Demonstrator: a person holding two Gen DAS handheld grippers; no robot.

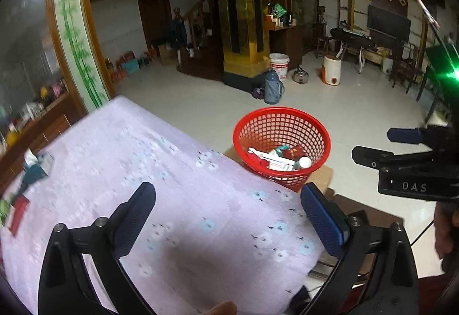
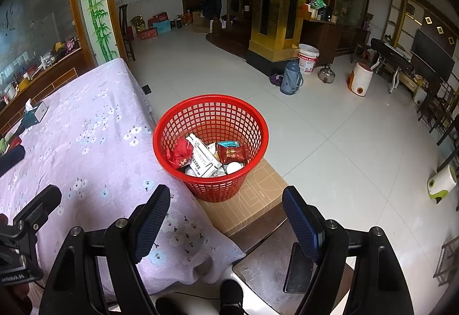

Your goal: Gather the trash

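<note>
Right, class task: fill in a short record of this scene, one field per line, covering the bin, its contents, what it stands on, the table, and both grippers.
bin: red mesh basket, upright beside the table
contents: red wrappers, white box, white round lid
stands on: cardboard box
table: lilac flowered cloth; tissue box at far end
left gripper: open, empty
right gripper: open, empty

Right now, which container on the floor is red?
The basket, standing on a cardboard box beside the table. The bucket is white and the flask is blue-grey.
</note>
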